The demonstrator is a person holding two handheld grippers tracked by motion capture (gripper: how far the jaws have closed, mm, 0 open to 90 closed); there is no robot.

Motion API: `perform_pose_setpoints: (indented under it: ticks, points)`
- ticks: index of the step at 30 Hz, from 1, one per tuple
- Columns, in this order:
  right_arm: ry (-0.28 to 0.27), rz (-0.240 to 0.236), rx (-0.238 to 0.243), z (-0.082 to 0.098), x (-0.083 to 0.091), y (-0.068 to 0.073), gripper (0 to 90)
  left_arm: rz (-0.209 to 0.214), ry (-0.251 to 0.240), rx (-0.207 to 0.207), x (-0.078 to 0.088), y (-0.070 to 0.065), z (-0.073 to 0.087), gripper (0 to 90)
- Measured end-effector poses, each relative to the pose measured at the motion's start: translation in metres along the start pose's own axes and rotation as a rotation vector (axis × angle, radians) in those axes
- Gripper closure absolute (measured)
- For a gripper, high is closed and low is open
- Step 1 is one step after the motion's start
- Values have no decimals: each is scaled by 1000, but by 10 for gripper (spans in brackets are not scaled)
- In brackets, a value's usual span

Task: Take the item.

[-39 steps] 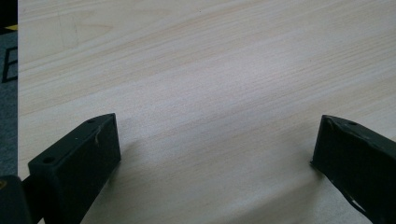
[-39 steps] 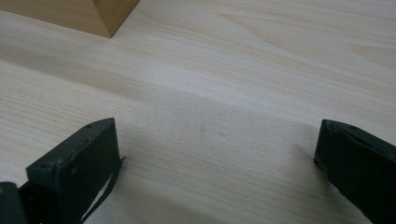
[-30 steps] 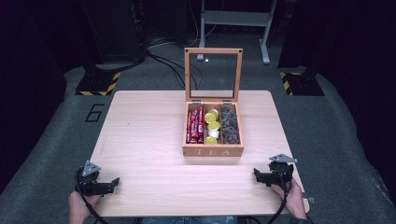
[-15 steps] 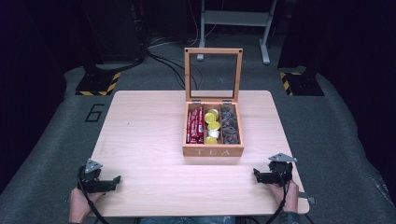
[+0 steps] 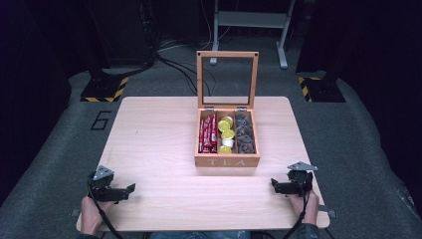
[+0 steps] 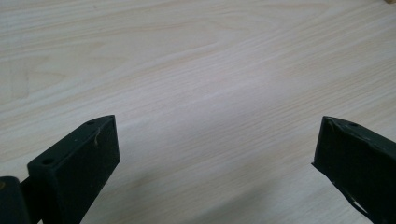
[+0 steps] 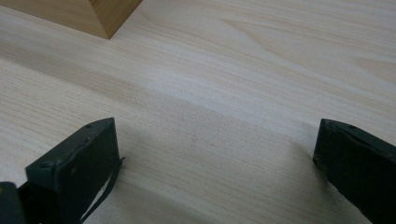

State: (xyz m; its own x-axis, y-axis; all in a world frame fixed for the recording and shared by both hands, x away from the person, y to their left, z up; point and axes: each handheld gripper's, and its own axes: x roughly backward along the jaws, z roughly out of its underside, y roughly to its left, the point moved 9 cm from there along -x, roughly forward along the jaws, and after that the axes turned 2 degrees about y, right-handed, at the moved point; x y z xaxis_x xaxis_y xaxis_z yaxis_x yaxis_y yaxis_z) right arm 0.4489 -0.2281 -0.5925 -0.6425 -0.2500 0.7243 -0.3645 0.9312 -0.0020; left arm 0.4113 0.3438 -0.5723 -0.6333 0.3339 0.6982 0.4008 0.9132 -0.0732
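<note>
A wooden tea box [image 5: 227, 161] marked TEA stands mid-table with its glass-paned lid [image 5: 227, 77] upright. Inside are red packets [image 5: 207, 133] on the left, yellow capsules [image 5: 226, 134] in the middle and dark pods [image 5: 244, 133] on the right. My left gripper [image 5: 128, 191] rests low over the table's near left part, pointing right, jaws wide apart and empty [image 6: 215, 154]. My right gripper [image 5: 274, 185] sits at the near right, pointing left toward the box, open with nothing between its jaws [image 7: 217, 154]. A box corner [image 7: 100, 16] shows ahead of it.
The light wood table [image 5: 154, 149] has bare surface left of the box and along the front. Dark floor surrounds it, with a "6" marking [image 5: 101, 120], cables [image 5: 171, 62], yellow-black striped bases [image 5: 104, 90] and a metal stand [image 5: 249, 20] behind.
My left gripper has shifted slightly to the right along the table's front. The right gripper and the box have stayed almost where they were.
</note>
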Motion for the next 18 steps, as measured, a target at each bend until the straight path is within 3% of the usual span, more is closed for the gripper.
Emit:
perform_pose_setpoints:
  ticks: [18]
  points:
    - [-1,-1,4,0,0,0,0,67,-16,-103,-4,-40,-43,0]
